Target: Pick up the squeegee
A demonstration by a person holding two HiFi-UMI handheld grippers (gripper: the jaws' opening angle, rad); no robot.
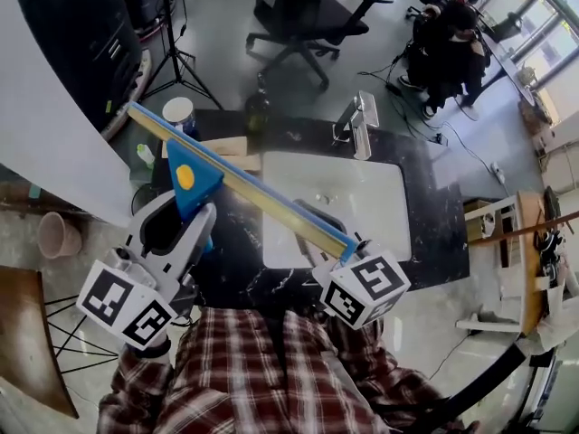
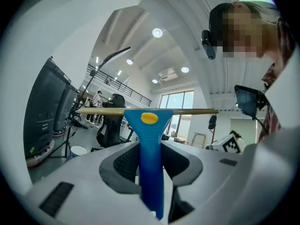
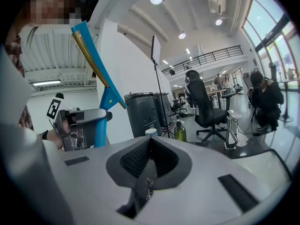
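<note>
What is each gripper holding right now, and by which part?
The left gripper grips the squeegee by its blue handle; the right gripper holds nothing, jaws together.

Overhead, two level gripper views; squeegee (image 1: 244, 184) shared

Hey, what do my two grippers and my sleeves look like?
Both the left gripper and right gripper are pale grey plastic with dark grey ridged fingers. Each carries a white cube with black square markers. The sleeves are red plaid.
</note>
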